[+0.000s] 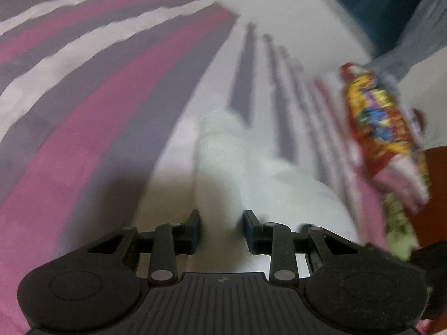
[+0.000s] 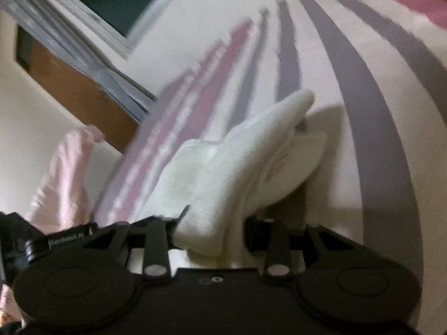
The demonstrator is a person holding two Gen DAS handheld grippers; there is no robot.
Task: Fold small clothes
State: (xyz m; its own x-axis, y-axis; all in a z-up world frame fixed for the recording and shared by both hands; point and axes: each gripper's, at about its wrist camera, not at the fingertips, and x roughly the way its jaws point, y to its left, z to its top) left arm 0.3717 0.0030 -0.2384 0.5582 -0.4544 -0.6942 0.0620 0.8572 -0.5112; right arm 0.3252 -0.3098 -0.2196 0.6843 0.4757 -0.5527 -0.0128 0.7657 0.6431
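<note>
A small white knit garment lies on the striped bedsheet. In the left wrist view it runs forward from between the fingers of my left gripper, which is shut on its near end. In the right wrist view the same white garment is bunched and lifted off the bedsheet, and my right gripper is shut on its near edge. Both views are blurred by motion.
A colourful printed garment lies at the right of the left wrist view. A pale pink garment hangs at the left of the right wrist view. A brown wooden panel and a grey curtain stand beyond the bed's edge.
</note>
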